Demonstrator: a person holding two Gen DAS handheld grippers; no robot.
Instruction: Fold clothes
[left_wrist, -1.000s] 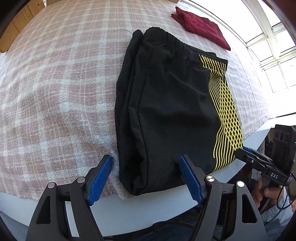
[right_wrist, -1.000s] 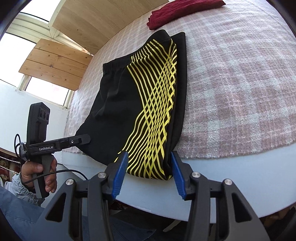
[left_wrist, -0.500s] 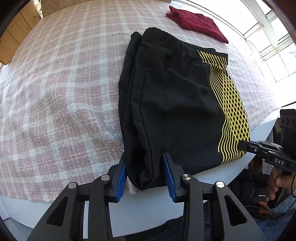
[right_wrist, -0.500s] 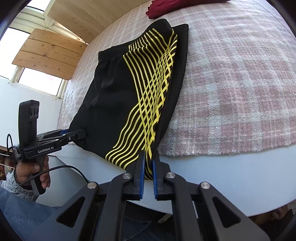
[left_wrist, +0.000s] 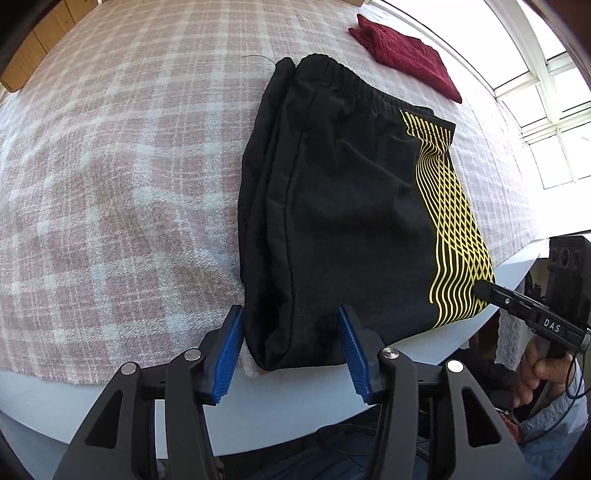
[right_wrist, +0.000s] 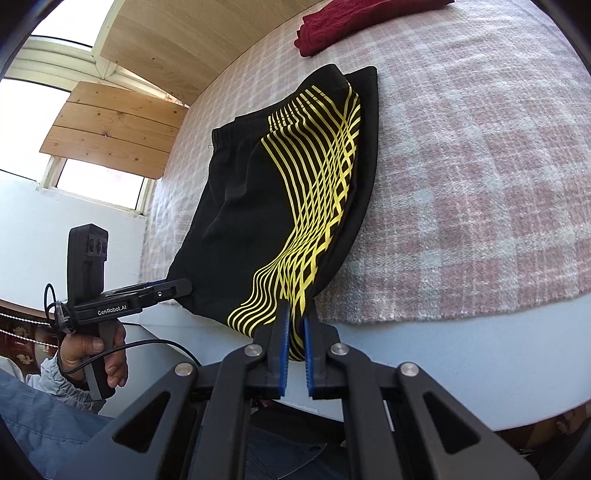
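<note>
Right wrist view shows the right gripper (right_wrist: 294, 328) pinching the black yellow-lined shorts' (right_wrist: 280, 206) near hem corner on the pink checked blanket (right_wrist: 480, 184), while the left gripper (left_wrist: 290, 349) straddles the opposite corner, jaws apart; closing it squarely before lifting would likely keep the hem level.

Both cameras sit low at the near edge of the bed (left_wrist: 110, 184), close in, looking across it. The left wrist view faces the near-left corner of the black shorts (left_wrist: 351, 206); the right wrist view faces their yellow-striped corner (right_wrist: 295, 236). Both views share the shorts and the red garment (left_wrist: 406, 70) by the far edge.
</note>
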